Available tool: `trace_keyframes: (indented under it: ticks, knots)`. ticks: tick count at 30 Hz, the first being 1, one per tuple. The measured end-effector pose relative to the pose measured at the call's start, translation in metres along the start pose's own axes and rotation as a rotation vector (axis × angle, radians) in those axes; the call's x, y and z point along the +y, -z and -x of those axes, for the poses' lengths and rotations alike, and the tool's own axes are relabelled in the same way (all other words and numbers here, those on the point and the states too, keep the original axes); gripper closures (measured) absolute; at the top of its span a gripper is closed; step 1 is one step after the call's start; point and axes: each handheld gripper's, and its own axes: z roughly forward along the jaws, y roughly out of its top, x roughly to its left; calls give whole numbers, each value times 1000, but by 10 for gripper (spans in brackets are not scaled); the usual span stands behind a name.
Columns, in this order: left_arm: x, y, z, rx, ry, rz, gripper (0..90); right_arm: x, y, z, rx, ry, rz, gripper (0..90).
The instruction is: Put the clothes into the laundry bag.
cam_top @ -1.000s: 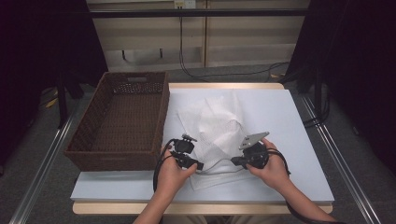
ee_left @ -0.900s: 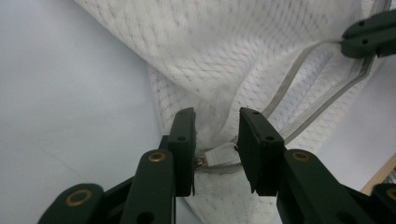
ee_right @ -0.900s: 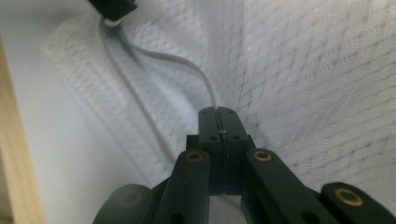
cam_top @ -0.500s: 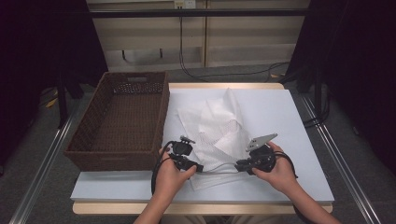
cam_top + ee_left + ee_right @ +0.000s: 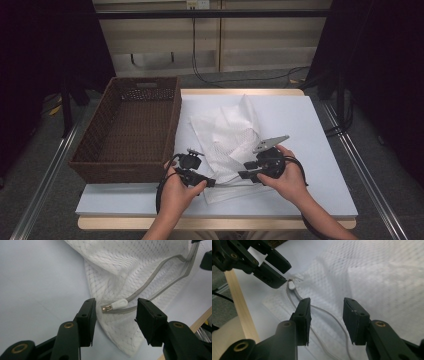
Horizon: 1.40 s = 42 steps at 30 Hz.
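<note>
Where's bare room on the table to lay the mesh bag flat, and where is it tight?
The white table is bare right of the mesh bag, out to its right edge, and along the far strip behind the bag. It is tight at the near edge, where the left gripper and right gripper flank the zipper, and left, against the basket.

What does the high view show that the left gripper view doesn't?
High view: the brown wicker basket left of the white mesh bag, the person's two hands, and the right gripper at the bag's near edge. Left gripper view: the zipper pull lying between the left gripper fingers, untouched; those jaws have just been opening. Both: the mesh bag on the pale blue table.
</note>
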Motion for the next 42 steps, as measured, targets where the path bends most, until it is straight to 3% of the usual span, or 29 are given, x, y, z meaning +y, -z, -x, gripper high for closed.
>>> trace_keyframes:
  ticks: [2, 7, 8, 20, 30, 33, 35, 42]
  knots:
    - [-2, 3, -2, 0, -6, -2, 502, 3, -4, -3, -16, 10, -5, 578]
    - [-8, 5, -6, 10, 6, -8, 510, 6, -13, -9, -6, -10, -10, 581]
    - [-9, 5, -6, 9, 20, 3, 510, 6, -16, -10, 11, -10, -11, 587]
    - [-18, 5, -11, 37, 24, -13, 527, 13, -46, -28, 92, -22, -54, 669]
    - [-20, 1, -13, 40, 18, -27, 562, 15, -69, -35, 139, -91, -87, 776]
    - [-19, 0, -13, 46, 7, -37, 594, 14, -75, -36, 156, -114, -86, 784]
    - [-19, -2, -13, 42, 3, -45, 676, 12, -78, -35, 177, -176, -95, 794]
    - [-18, -5, -13, 14, -3, -59, 748, 19, -83, -34, 188, -201, -75, 870]
